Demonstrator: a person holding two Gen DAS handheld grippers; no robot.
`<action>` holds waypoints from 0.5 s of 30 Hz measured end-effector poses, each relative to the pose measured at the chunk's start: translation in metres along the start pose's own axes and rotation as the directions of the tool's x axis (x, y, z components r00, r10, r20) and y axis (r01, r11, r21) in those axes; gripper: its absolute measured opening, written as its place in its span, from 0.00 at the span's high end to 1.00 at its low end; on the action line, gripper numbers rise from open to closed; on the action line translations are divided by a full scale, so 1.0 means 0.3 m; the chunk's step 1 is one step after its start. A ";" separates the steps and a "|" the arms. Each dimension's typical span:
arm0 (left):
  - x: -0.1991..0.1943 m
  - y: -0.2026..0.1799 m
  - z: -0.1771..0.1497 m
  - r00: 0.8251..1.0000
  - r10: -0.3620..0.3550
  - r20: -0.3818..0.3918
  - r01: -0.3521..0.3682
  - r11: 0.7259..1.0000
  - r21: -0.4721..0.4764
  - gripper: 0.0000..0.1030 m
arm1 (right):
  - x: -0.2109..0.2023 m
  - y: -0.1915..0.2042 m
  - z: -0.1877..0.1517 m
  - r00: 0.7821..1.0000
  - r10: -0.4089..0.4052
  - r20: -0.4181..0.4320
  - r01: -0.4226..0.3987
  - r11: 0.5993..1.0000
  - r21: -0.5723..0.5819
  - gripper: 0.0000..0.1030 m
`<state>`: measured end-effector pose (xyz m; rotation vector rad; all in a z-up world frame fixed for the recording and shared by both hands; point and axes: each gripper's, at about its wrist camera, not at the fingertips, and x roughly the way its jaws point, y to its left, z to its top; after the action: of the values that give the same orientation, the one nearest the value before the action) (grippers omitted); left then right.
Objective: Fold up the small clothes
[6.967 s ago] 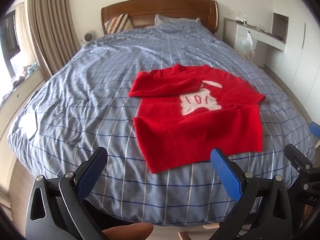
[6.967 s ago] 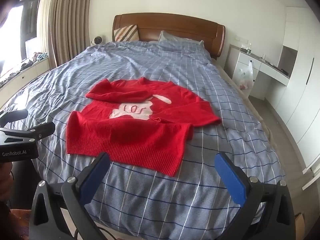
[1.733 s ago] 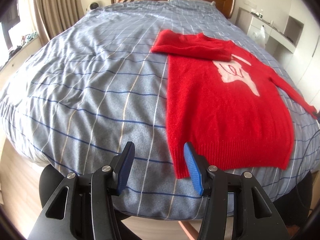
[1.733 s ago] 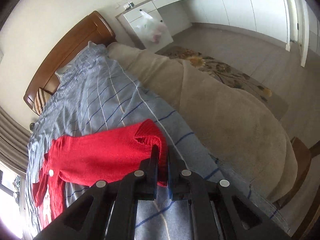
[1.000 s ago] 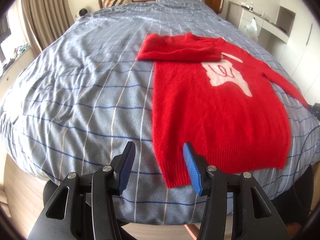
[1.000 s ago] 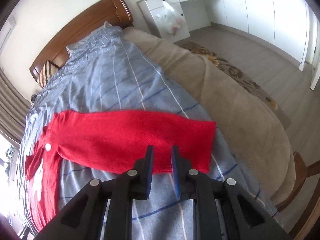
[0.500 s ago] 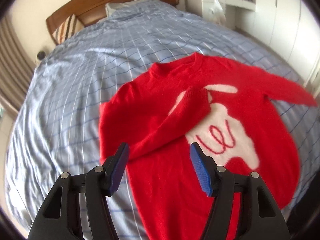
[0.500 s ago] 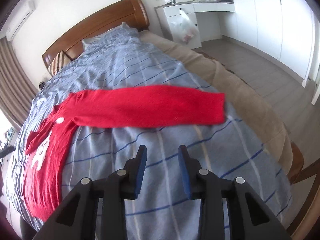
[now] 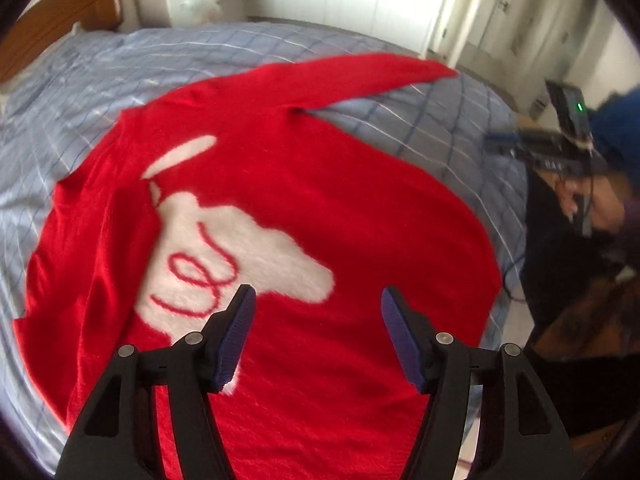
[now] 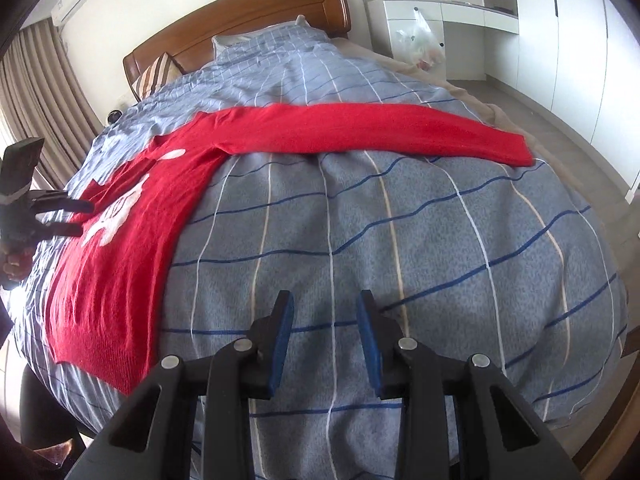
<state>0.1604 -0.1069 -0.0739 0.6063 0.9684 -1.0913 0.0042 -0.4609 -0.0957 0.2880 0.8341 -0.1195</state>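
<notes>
Since a second back: right sleeve [image 10: 360, 128] now stretched flat toward bed's [image 10: 400, 240] right edge. Red sweater [image 9: 300, 208] flat mid-bed, near foot edge. Left gripper [image 9: 316, 320] wide, just opened further, empty above chest. Right gripper [image 10: 325, 332] narrow, just opened, empty. No fold made yet; left sleeve, body remaining.

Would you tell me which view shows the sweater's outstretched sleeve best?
The right wrist view: the sleeve lies flat, sharp, visible shoulder to cuff. The left wrist view shows it blurred, at the far edge.
</notes>
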 end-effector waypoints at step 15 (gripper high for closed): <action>0.087 0.478 -0.015 0.997 -0.075 0.017 0.073 0.860 -0.505 0.22 | 0.037 0.105 -0.094 0.997 0.059 -0.049 -0.059 0.998 -0.002 0.64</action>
<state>0.2955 -0.0620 -0.1052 0.1382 1.2328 -0.8491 -0.0017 -0.4223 -0.1154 0.3128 0.8738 -0.0563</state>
